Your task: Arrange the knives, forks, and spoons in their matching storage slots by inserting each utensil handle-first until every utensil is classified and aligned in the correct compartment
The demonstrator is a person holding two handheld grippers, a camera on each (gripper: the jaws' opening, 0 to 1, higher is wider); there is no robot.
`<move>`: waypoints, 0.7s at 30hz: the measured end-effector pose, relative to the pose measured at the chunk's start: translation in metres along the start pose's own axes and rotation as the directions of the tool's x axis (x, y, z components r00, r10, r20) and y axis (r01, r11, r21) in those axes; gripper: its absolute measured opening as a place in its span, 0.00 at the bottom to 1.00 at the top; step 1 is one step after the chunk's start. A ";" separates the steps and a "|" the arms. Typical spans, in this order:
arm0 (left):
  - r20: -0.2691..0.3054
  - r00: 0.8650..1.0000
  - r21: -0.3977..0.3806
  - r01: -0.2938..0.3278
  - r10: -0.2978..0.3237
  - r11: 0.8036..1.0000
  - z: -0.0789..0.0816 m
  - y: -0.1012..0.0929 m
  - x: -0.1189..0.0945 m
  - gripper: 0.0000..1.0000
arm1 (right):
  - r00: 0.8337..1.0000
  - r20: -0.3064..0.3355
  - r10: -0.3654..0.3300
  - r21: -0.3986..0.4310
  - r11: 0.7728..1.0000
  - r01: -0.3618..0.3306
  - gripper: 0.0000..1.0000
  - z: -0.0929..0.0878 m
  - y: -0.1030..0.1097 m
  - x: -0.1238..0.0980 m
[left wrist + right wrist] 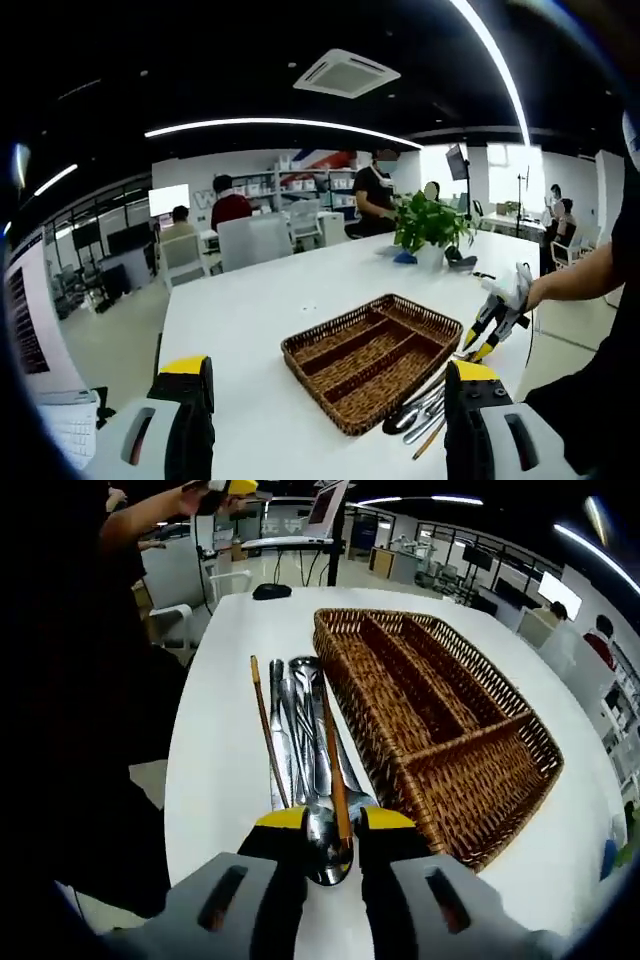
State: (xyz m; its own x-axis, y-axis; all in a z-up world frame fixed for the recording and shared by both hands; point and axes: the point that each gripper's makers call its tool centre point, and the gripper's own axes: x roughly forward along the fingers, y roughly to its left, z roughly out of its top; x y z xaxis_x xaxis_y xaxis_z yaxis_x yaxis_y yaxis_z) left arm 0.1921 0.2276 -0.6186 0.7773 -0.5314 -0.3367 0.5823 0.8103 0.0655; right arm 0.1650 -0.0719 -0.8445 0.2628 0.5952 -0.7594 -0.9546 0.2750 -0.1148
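Yellow-tipped, the jaws of the right gripper stand slightly parted around the near end of a pile of cutlery on the white table. A spoon bowl and the tip of a wooden-handled piece lie between them. Whether the tips already pinch anything cannot be told; they look close to the metal but not clearly clamped.

The cutlery lies as a tight bundle just left of the wicker tray, its long axis running away from the right gripper and roughly parallel to the tray's near long wall. Which ends are handles is hard to tell for most pieces, though the spoon bowl sits at the gripper's end. That matters, since the task wants handles entering first, so a piece taken here would probably need turning.

The tray has three long slots and one cross slot at its near end, and all look bare. Judging from that, sorting has not begun.

In the left gripper view, the left gripper hangs released and holds nothing, above the table edge and well short of the tray. The right gripper reaches toward the cutlery there and is clearly the nearer one.
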 end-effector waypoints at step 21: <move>-0.026 0.999 -0.048 -0.038 0.036 0.998 0.065 0.039 0.016 1.00 | 0.991 -0.128 0.041 -0.100 0.993 -0.054 0.04 -0.008 -0.001 0.014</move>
State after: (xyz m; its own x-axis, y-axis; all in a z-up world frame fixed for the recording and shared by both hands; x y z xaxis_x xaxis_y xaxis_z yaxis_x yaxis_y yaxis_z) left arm 0.2424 0.2350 -0.5605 0.7914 -0.4949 -0.3587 0.5407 0.8405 0.0332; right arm 0.1687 -0.0695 -0.8603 0.2031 0.5042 -0.8394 -0.9767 0.1651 -0.1371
